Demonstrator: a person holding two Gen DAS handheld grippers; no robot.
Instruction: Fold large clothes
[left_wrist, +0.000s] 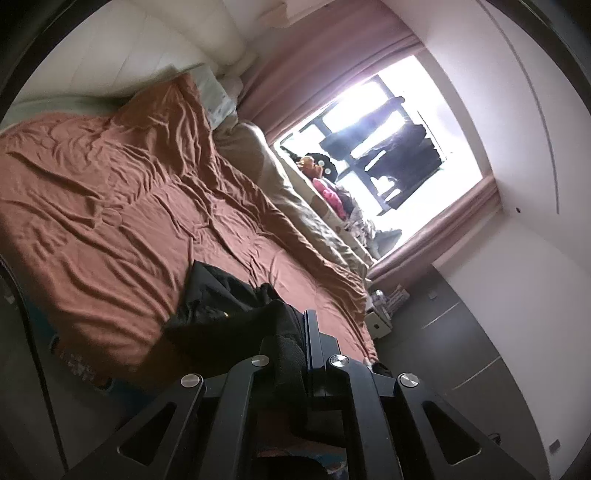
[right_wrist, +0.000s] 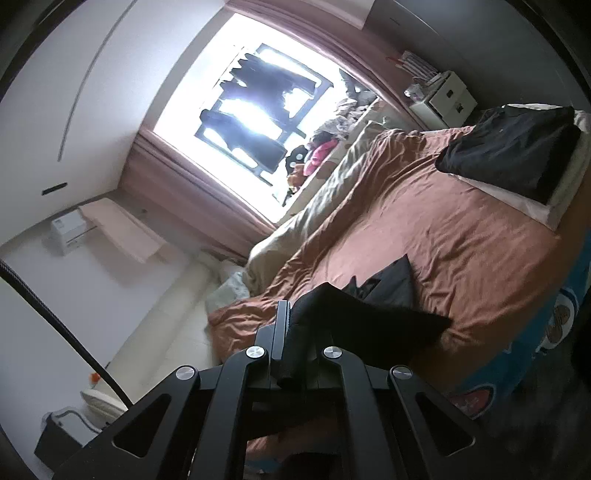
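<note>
Left wrist view first: we have the left gripper (left_wrist: 301, 332) clamped tight on a bunched fold of the black garment (left_wrist: 221, 314), the dark cloth wedged between its fingers. From there the garment trails down to the near edge of the bed (left_wrist: 110, 184), where the rest of it lies crumpled on the rust-brown sheet (left_wrist: 147, 229). Farther along, a beige duvet (left_wrist: 295, 206) is pushed against the far edge under the bright window (left_wrist: 388, 147).

Moving across to the right wrist view, the right gripper (right_wrist: 291, 332) is likewise closed hard on a rolled edge of the same black garment (right_wrist: 369, 314), the cloth pinched between its fingers and spreading rightward over the sheet (right_wrist: 443, 229) near the bed's front edge. At the far right corner of the bed a second dark item (right_wrist: 517, 147) sits on a white pillow (right_wrist: 532, 206), well apart from our work.

We judge that we are at the lifting and spreading step: both grippers hold one garment at two places, with most of it not yet flat, so the folding proper has hardly begun. Our next move, as we see it, calls for drawing the two held points apart until the cloth hangs taut, then laying it smooth on the open middle of the sheet. Whether we hold true corners or only bunches we cannot tell, so a regrip may be needed.
</note>
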